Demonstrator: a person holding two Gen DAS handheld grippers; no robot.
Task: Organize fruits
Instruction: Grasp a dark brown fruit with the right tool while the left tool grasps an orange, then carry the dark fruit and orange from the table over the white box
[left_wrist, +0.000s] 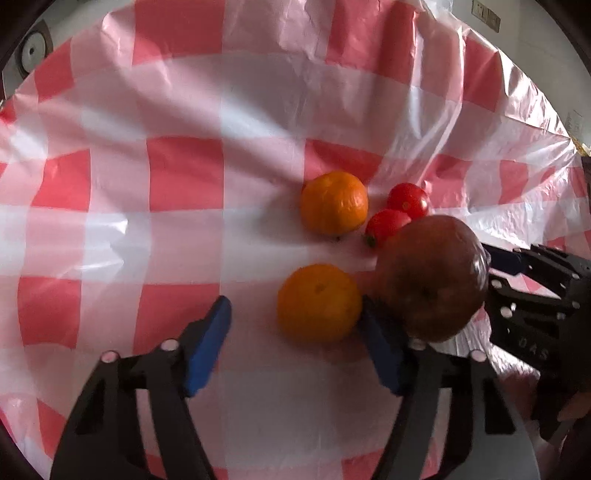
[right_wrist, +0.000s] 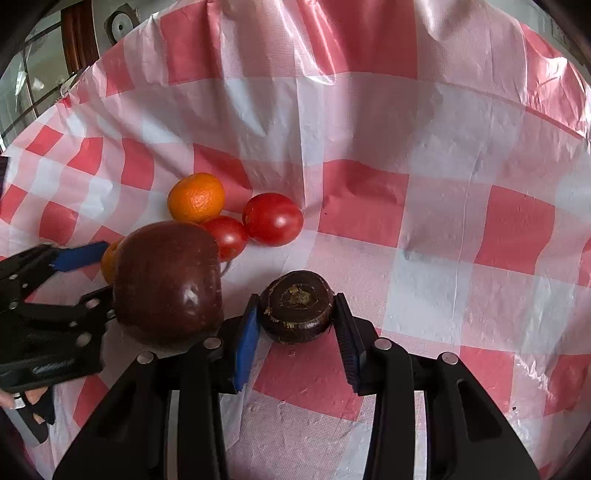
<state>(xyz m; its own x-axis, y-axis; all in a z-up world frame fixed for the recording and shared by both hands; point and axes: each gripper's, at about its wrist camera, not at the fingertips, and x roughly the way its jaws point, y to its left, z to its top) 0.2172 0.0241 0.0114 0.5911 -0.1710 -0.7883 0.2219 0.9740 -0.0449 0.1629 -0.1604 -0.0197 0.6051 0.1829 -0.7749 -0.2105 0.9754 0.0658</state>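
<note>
In the left wrist view my left gripper (left_wrist: 295, 302) stands open around an orange (left_wrist: 319, 302). Its right pad (left_wrist: 380, 347) touches the orange, while the left pad (left_wrist: 210, 347) is a gap away. A dark red apple (left_wrist: 432, 277) lies just right of that orange, against the right finger. Behind them lie a second orange (left_wrist: 334, 206) and two tomatoes (left_wrist: 408, 199) (left_wrist: 388, 225). In the right wrist view my right gripper (right_wrist: 296, 301) is shut on a dark brown round fruit (right_wrist: 297, 306) resting on the cloth, with the apple (right_wrist: 168, 284) to its left.
A red-and-white checked plastic cloth (left_wrist: 184, 177) covers the table and rises in wrinkled folds at the back right (left_wrist: 480, 110). The two grippers stand close together beside the apple. A window (right_wrist: 33, 85) is seen beyond the table's far left edge.
</note>
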